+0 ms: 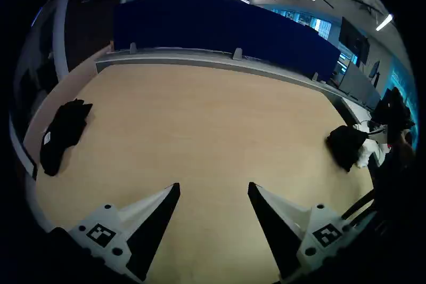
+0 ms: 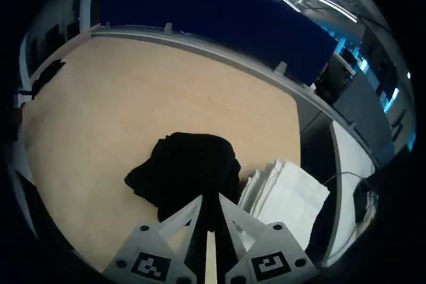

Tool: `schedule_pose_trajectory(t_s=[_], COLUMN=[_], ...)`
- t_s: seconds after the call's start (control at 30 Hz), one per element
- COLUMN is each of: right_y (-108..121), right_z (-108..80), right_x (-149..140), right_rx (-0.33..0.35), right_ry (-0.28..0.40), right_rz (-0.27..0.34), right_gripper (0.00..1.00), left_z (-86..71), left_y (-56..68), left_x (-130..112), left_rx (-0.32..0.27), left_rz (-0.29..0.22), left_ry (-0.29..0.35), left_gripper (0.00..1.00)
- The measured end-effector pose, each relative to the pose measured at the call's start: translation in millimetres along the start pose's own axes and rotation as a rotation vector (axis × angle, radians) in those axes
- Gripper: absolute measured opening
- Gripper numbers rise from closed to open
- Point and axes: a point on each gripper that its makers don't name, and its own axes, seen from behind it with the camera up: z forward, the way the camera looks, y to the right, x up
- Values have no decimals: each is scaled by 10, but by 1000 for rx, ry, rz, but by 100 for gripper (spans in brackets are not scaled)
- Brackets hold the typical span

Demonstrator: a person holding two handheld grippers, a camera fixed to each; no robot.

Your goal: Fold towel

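- Black towel (image 2: 186,172): the task's thing. It lies in a crumpled heap on the worktop (image 2: 133,97), not yet flat. No clear long axis can be read, though it spreads a little wider across the right gripper's line than along it.
- Right gripper (image 2: 211,196): at the black towel's near edge, pointing straight into the heap. The fingers are drawn almost together with dark cloth between the tips, so by the look of it they are pinched on that edge.
- Left gripper (image 1: 213,191): fingers spread wide with nothing between them, over bare worktop (image 1: 213,124). It is well apart from the black towel (image 1: 345,146), which lies off to its right and farther out.
- White stack (image 2: 290,196): folded cloths just beside the black towel, on its right, their edges touching or nearly so.
- Second black cloth (image 1: 63,134): far from the black towel, at the opposite side of the worktop.
- Blue partition (image 2: 213,12): stands well beyond the black towel, along the worktop's far edge.
- Judgement: the right gripper is much the nearer. Spreading the heap calls for the left gripper to cross rightward to a second edge.
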Motion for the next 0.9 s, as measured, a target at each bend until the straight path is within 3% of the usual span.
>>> schedule_pose_trajectory(t_s=[0.67, 0.9], right_y=[-120, -133], right_z=[287, 409], right_x=[-842, -954], right_rx=[-13, -28], right_ry=[-127, -150], right_rz=[135, 180], right_gripper=[6, 6], left_z=[-106, -107], left_y=[17, 31], left_x=[-41, -43], left_rx=[12, 18], left_rz=[19, 25], left_ry=[-1, -3], left_gripper=[95, 95])
